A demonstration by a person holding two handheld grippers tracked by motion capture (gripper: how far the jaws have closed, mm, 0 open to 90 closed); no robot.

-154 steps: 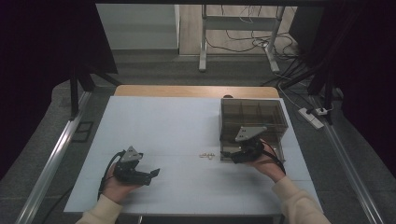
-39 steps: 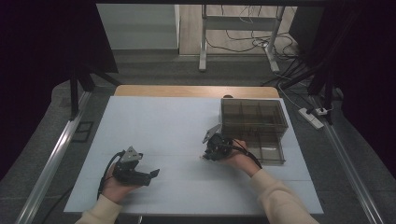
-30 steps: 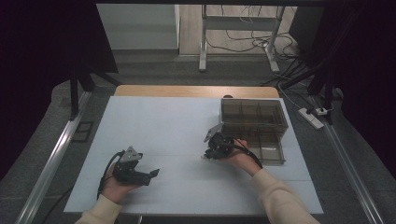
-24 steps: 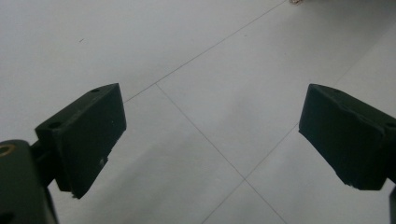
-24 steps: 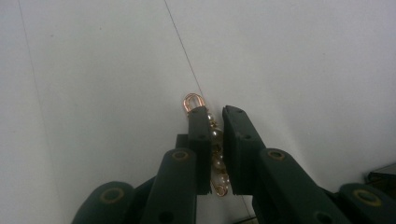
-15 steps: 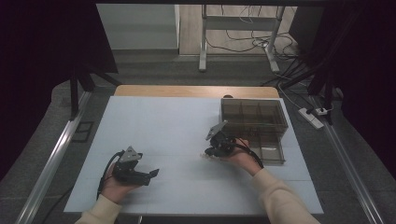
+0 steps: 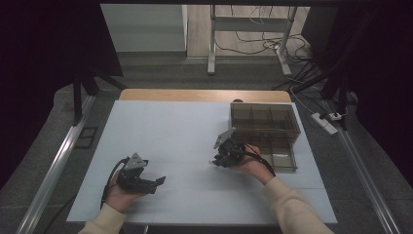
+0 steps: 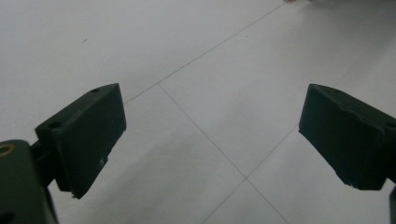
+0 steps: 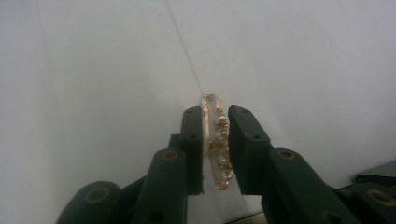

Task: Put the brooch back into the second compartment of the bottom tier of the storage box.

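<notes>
- Your right gripper (image 9: pixel 215 140) had its jaws drawn close around a gold hair clip (image 9: pixel 216 144) set with small pale stones, and they had just been easing apart.
- In the right gripper view the clip stood between the two black fingers (image 9: pixel 192 140), its looped end poking out past their tips; a slim gap showed on each side, so I could not tell whether the pads still pressed on it.
- The clip lay over the white table (image 9: pixel 93 70), along one of its thin seam lines.
- From the high view, your right gripper (image 7: pixel 217 157) sat low over the table (image 7: pixel 170 126), just beside the near left corner of the clear compartment box (image 7: pixel 265 129).
- Your right hand (image 7: pixel 253 158) rested between the gripper and the box's front edge, with the cable looping round it.
- The clip itself was too small to make out from the high view.
- Your left gripper (image 7: pixel 158 181) lay near the front left of the table, well apart from the box and the clip, held in your left hand (image 7: pixel 122 192).
- In the left gripper view its jaws were spread wide and released, with nothing but bare table (image 8: pixel 210 93) between the fingers (image 8: pixel 88 130).
</notes>
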